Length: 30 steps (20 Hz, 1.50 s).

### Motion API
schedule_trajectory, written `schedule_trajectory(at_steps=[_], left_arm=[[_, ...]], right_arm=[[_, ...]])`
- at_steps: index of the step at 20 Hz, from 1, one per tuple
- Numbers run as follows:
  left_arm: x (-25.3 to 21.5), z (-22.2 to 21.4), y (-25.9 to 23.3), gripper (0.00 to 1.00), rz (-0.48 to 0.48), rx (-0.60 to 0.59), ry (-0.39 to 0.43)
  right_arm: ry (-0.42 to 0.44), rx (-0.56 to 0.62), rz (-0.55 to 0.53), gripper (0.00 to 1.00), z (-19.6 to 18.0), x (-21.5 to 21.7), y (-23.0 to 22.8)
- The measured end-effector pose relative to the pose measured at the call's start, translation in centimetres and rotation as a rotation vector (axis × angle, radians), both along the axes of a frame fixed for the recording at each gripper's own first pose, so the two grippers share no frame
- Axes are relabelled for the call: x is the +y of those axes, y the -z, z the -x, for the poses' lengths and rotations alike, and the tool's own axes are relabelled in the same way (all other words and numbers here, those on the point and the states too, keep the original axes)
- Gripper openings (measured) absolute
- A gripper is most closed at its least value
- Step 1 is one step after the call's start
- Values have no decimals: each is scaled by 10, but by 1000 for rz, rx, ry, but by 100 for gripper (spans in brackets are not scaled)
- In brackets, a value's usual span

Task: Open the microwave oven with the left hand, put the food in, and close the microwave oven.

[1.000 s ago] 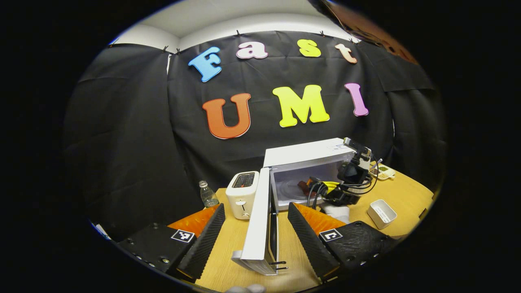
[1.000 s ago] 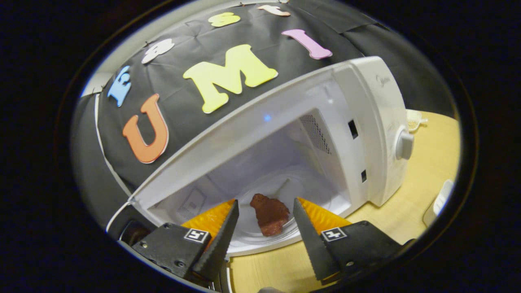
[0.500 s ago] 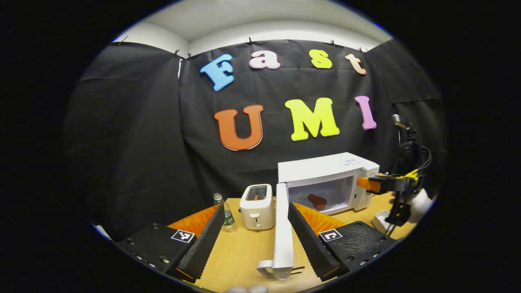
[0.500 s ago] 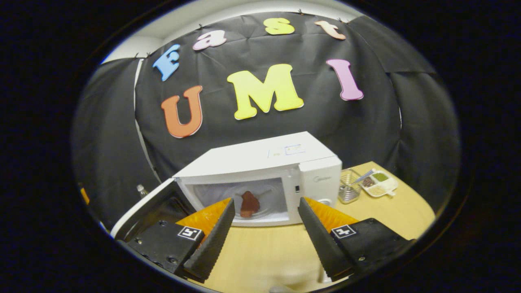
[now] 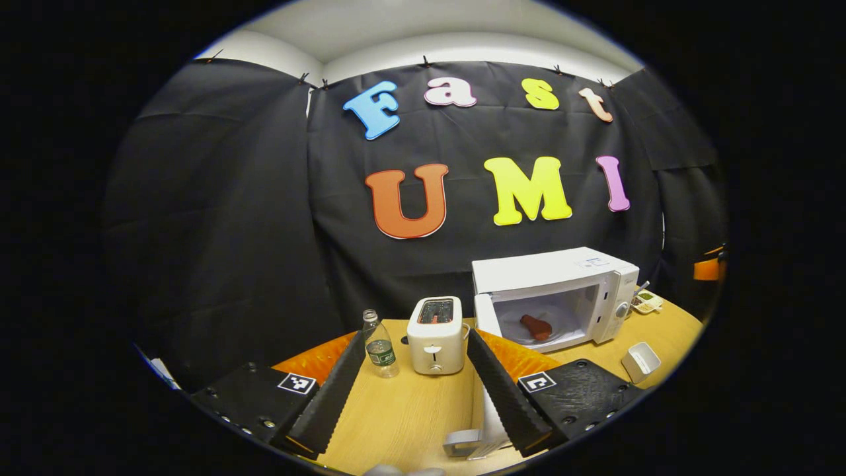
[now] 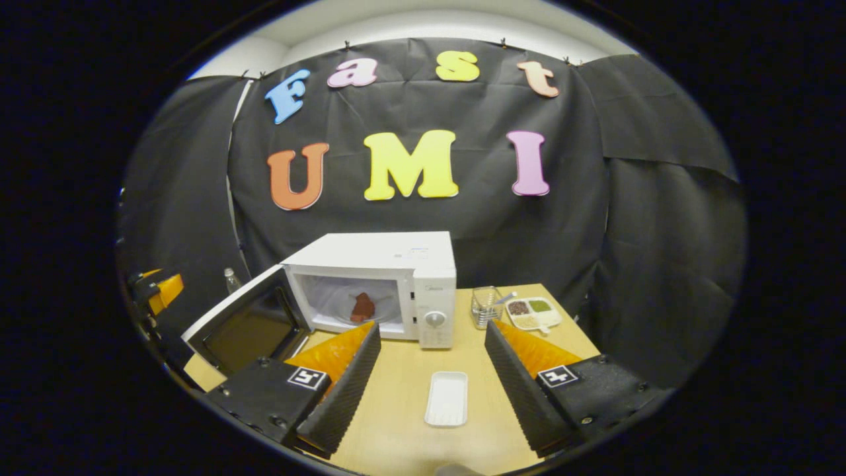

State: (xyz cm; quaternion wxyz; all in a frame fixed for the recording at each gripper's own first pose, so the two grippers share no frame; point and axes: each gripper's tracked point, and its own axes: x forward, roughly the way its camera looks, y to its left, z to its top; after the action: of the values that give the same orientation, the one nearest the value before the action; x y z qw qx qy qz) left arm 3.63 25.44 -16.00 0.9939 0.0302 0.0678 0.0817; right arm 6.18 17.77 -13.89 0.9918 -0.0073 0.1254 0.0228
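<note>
The white microwave (image 5: 555,274) stands open at the back of the wooden table, with the brown piece of food (image 5: 535,326) lying on its turntable. Its door (image 5: 492,423) shows edge-on just inside my left gripper's (image 5: 416,396) right finger, untouched; that gripper is open and empty. In the right gripper view the microwave (image 6: 396,254) is farther off, its door (image 6: 244,320) swung out to the left and the food (image 6: 362,307) inside. My right gripper (image 6: 429,377) is open and empty above the table. The left gripper (image 6: 155,291) appears at the left edge there.
A white toaster (image 5: 435,334) and a small water bottle (image 5: 379,344) stand left of the microwave. A white rectangular tray (image 6: 447,398) lies in front of it. A wire cup (image 6: 487,307) and a divided dish (image 6: 533,313) sit at its right.
My right gripper has drawn back out of the microwave, leaving the food on the turntable. My left gripper has also backed away, and the door has shifted toward its right finger.
</note>
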Motion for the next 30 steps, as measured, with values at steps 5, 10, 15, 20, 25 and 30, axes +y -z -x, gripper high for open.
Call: schedule_trajectory(at_steps=[5,10,15,20,25,30], left_arm=[[19,10,13,39,34,6,-47],[28,17,36,0,69,32,-46],[18,19,69,0,39,78,2],[3,22,99,0,29,126,57],[-12,22,111,0,49,136,92],[-57,26,126,0,102,166,176]], right_arm=[[24,6,13,92,18,-14,-4],[8,18,-1,92,25,-8,-4],[5,39,-29,92,34,-6,-1],[41,53,-28,92,44,-19,0],[76,55,-41,92,49,-27,-1],[63,92,-58,92,57,-20,12]])
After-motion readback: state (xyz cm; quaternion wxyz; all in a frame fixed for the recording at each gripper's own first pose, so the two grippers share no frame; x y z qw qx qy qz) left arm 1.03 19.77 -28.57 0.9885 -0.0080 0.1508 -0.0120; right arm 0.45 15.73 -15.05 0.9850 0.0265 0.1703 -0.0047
